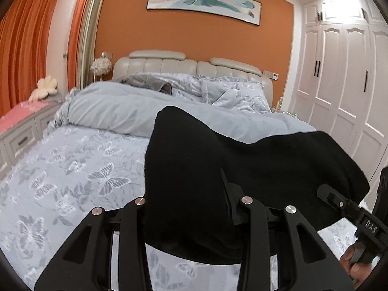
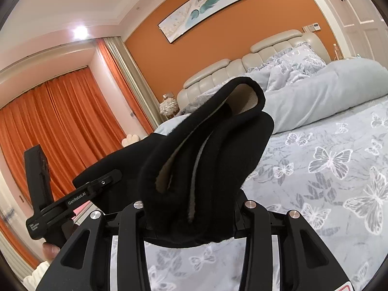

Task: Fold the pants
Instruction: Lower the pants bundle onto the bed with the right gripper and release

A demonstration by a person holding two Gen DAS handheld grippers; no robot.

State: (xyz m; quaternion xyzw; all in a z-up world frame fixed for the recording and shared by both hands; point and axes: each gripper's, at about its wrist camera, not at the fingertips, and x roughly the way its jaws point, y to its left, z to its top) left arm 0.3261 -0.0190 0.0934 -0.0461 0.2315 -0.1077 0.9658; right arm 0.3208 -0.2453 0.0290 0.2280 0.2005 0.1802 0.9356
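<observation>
While both tools [image 1: 191, 194] grip them, pants [image 1: 254, 160] hang

One pants [image 1: 218, 160] — two grippers: left gripper [image 1: 191, 208], right gripper [image 2: 194, 208] — one bed [image 1: 72, 169].

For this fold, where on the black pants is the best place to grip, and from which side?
Grip the black pants at the thick stacked edge, one hand-held gripper near each end, coming in level from the foot of the bed. The cloth hangs between two such grips, so the layers stay together and it lowers evenly.
</observation>
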